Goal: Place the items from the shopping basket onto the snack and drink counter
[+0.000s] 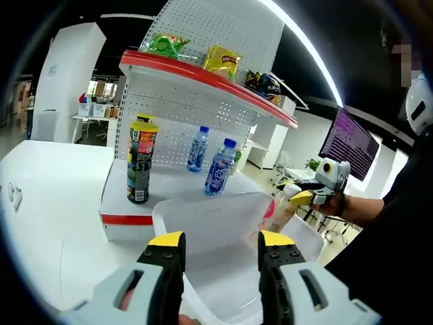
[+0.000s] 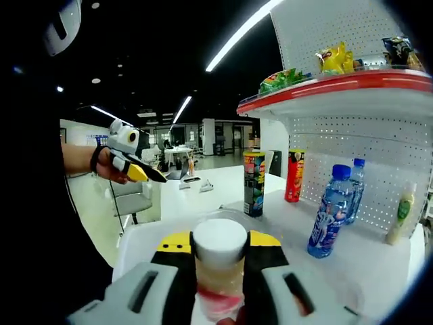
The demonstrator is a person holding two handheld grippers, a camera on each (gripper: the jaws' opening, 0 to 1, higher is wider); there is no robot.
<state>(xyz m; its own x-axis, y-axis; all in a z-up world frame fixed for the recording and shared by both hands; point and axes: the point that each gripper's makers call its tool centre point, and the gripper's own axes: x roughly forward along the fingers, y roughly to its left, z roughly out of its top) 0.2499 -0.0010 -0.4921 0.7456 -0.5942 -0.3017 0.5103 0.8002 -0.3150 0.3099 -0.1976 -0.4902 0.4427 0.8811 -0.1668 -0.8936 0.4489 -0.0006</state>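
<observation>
My right gripper (image 2: 220, 247) is shut on a pale drink bottle (image 2: 219, 271) with a white cap, held upright in front of the counter. The left gripper view shows that gripper (image 1: 302, 198) and the bottle (image 1: 283, 208) at the right, over the far side of the translucent white basket (image 1: 203, 220). My left gripper (image 1: 222, 240) stands open above the basket's near rim with nothing between its jaws; in the right gripper view the left gripper (image 2: 147, 175) hangs at the left. The counter's lower shelf (image 1: 169, 186) carries a chip can (image 1: 141, 161) and two water bottles (image 1: 220, 167).
The red-edged top shelf (image 1: 203, 74) holds green (image 1: 166, 45), yellow (image 1: 222, 61) and dark (image 1: 265, 84) snack bags. A red can (image 2: 295, 176) and a pale bottle (image 2: 402, 213) also stand on the lower shelf. A lit monitor (image 1: 348, 142) sits behind the counter, with a white table (image 1: 54, 189) to its left.
</observation>
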